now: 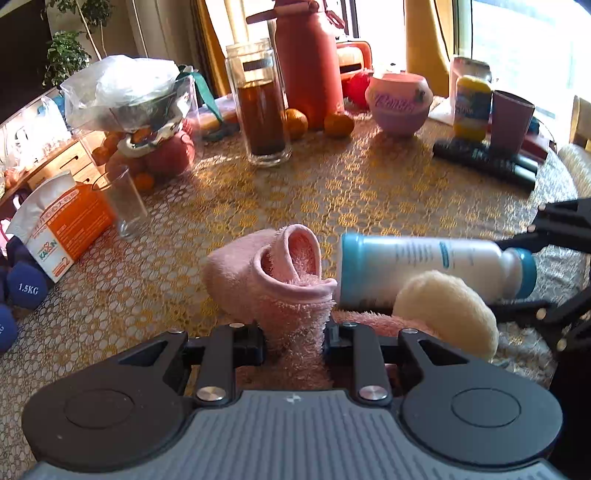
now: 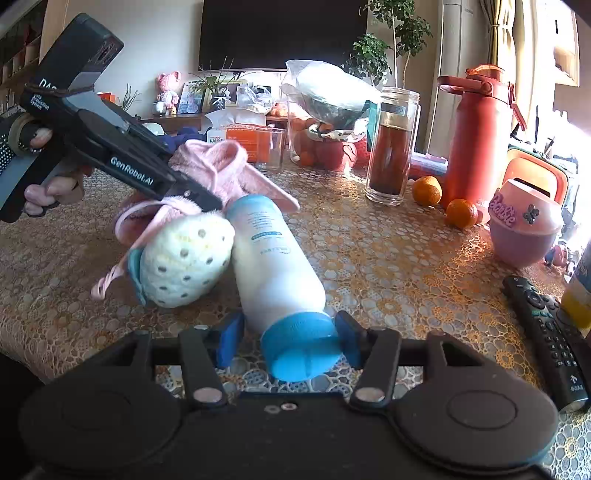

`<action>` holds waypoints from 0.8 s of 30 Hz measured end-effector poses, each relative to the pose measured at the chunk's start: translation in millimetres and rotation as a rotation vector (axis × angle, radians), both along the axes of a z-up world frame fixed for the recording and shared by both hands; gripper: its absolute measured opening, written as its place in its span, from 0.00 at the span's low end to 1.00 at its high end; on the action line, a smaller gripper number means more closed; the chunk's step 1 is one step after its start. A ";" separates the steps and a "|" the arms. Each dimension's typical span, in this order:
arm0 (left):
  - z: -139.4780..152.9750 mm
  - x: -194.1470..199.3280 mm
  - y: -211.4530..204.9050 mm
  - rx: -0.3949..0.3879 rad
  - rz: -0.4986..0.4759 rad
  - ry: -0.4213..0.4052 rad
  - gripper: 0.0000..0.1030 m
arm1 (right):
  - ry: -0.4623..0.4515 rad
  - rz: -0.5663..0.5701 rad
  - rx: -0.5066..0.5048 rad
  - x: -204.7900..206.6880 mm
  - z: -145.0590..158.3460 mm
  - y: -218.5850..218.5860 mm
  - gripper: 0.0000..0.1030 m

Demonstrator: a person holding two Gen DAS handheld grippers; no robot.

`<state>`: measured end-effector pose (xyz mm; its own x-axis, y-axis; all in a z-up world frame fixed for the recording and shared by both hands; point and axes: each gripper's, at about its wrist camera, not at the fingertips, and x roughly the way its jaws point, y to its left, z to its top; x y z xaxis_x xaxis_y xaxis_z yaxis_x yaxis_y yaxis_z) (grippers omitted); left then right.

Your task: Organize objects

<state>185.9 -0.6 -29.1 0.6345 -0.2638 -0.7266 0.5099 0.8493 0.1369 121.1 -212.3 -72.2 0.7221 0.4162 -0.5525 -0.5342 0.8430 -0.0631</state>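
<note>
Dark TV screen [image 2: 282, 35] on pale wall; potted tree [image 2: 391, 40] just right of it. Yellow curtains [image 1: 428, 40] flank bright window [image 1: 524, 48]. Gold-patterned counter [image 1: 332, 192] sunlit.

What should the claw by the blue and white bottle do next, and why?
Probably close the right claw on the bottle. The bottle lies on its side on the table with its blue cap end between the open fingers, which do not yet pinch it. The left claw already holds the pink fluffy cloth.

Red flask [image 1: 308, 66], tea jar [image 1: 260, 107], oranges [image 1: 338, 124], pink Barbie pot [image 2: 524, 230], remote [image 2: 546, 332], empty glass [image 1: 127, 201], dumbbells [image 1: 26, 284], tissue pack [image 1: 62, 221] on table [image 1: 332, 192].
</note>
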 end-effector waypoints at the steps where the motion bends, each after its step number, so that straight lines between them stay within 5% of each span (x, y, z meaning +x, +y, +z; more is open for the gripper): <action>1: -0.6 -3.4 3.4 -0.006 0.000 0.005 0.24 | -0.002 -0.004 -0.007 -1.4 0.2 1.3 0.53; 11: 18.0 -56.9 -1.9 -0.005 -0.060 -0.052 0.24 | 0.100 -0.013 0.133 -11.1 5.7 -26.6 0.39; 24: 27.4 -117.2 -109.8 0.106 -0.387 -0.171 0.24 | 0.371 0.074 0.412 8.8 -1.2 -93.4 0.39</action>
